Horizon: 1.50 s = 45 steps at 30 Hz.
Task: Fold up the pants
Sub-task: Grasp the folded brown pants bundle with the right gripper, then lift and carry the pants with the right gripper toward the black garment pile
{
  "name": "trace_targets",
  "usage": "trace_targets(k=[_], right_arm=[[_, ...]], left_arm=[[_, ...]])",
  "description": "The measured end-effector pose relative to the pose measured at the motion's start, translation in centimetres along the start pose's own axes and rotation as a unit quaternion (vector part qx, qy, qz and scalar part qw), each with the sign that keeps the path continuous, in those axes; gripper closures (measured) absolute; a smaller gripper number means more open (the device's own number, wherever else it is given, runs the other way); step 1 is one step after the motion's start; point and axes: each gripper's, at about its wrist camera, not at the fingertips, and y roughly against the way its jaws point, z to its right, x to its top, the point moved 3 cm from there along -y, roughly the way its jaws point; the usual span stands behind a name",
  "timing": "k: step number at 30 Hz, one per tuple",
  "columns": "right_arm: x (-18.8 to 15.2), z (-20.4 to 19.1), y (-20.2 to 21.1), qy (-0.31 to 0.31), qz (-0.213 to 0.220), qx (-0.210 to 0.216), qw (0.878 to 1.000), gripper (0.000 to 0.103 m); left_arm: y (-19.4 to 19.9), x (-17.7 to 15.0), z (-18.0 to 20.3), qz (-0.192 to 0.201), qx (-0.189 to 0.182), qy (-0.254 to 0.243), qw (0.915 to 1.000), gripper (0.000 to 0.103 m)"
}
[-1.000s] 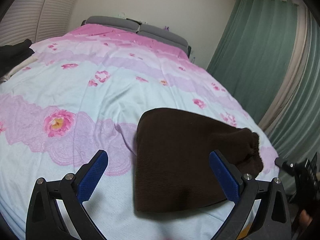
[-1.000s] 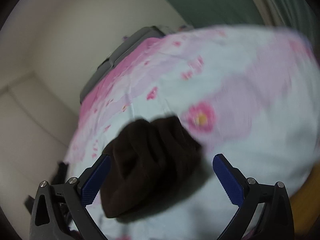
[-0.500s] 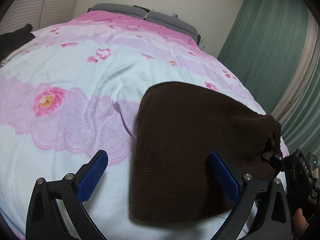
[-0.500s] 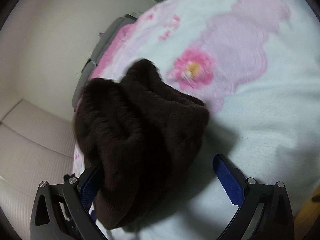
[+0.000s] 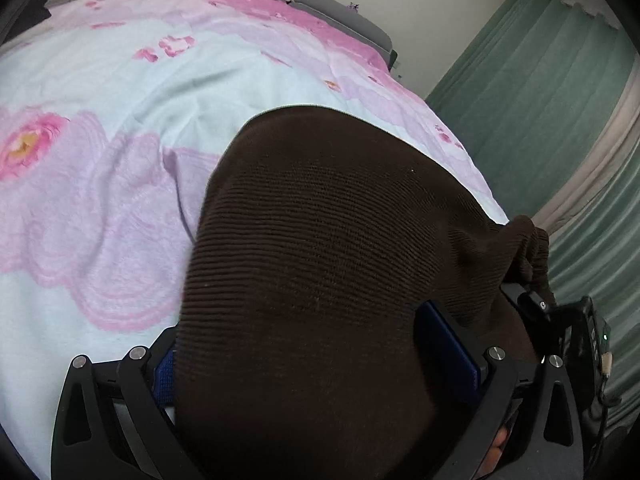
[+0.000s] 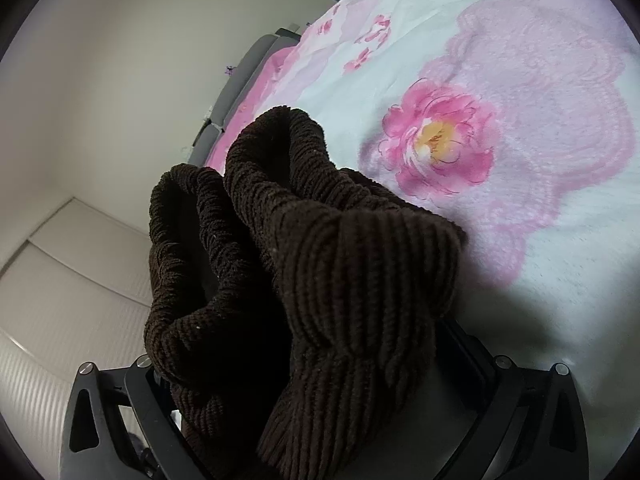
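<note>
L wrist: dark brown ribbed-knit pants (image 5: 320,264) folded, on floral bedspread (image 5: 120,128), fabric w/in left hand-held gripper (image 5: 320,364); grip state can't tell. R wrist: bunched waistband end covers right hand-held gripper (image 6: 320,380); fingers hidden, can't tell.

A bedspread (image 5: 120,92) with pink flowers and lilac lace print is covering the bed and is spreading ahead of both grippers. A grey headboard (image 5: 340,16) is standing at its far end, against a pale wall (image 6: 120,60). Green curtains (image 5: 540,92) are hanging to the right of the left gripper.
</note>
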Motion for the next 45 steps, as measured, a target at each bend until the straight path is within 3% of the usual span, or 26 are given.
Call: trace_targets(k=[2,3,5,6,8,11,22,29,36,45], right_arm=[[-0.1,0.1,0.1,0.005,0.004,0.004,1.0,0.009],[-0.1,0.1,0.3,0.006,0.005,0.009,1.0,0.024],[-0.2,0.3,0.7,-0.005,0.002,0.024,1.0,0.038],[-0.1,0.4,1.0,-0.011,0.001,0.032,0.999,0.045],[-0.2,0.4,1.5,-0.012,-0.001,0.04,0.999,0.051],[-0.3,0.0,2.1,-0.005,-0.001,0.045,0.999,0.057],[0.3,-5.7,7.0,0.035,0.044,0.086,0.995,0.059],[-0.9,-11.8,6.9,0.042,0.049,0.122,0.99,0.059],[-5.7,-18.3,5.6,0.057,0.028,0.156,0.986,0.059],[-15.2,-30.1,-2.4,0.071,-0.03,0.206,0.976,0.059]], left_arm=[[-0.1,-0.1,0.3,0.004,-0.003,-0.001,1.0,0.008],[0.1,-0.2,0.5,0.008,-0.003,-0.005,0.9999,0.012],[0.7,-0.2,1.1,0.022,-0.005,-0.018,0.9996,0.035],[1.0,-0.2,1.4,0.025,-0.005,-0.024,0.9994,0.04],[1.8,0.1,2.0,0.032,-0.006,-0.033,0.9989,0.054],[3.0,0.7,2.7,0.039,-0.013,-0.035,0.9986,0.06],[10.2,4.5,5.3,0.098,-0.035,-0.069,0.9922,0.061],[16.1,7.6,2.9,0.128,-0.018,-0.068,0.9892,0.06],[23.3,12.4,-4.6,0.162,0.017,-0.046,0.9856,0.06],[31.1,19.7,-18.9,0.203,0.074,-0.011,0.9762,0.06]])
